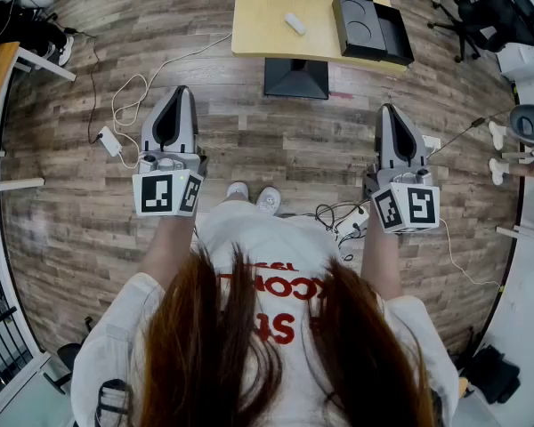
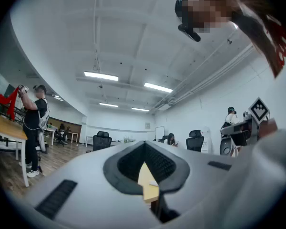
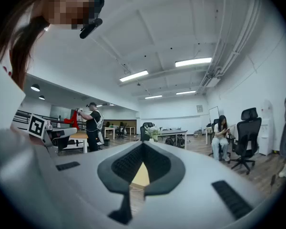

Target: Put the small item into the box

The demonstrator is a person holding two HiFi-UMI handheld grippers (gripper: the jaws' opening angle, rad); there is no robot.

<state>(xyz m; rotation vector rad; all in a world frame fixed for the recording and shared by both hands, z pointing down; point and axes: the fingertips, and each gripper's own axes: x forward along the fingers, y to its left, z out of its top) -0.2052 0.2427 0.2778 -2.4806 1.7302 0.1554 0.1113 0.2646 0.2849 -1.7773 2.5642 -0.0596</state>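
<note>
Left gripper (image 1: 180, 96) is held forward, about level, at 10 o'clock, tongs closed on nothing. Right gripper (image 1: 390, 112) is held likewise at 2 o'clock, tongs together and empty. The table (image 1: 254, 34) is cut off by the top edge. The small item (image 1: 295, 23) lies on it at 12 o'clock, near the black box (image 1: 371, 27) but apart from it, with its long axis running 10 to 4 o'clock.

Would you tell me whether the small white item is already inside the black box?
No, the small white item lies on the bare table, left of the black box and apart from it.
</note>
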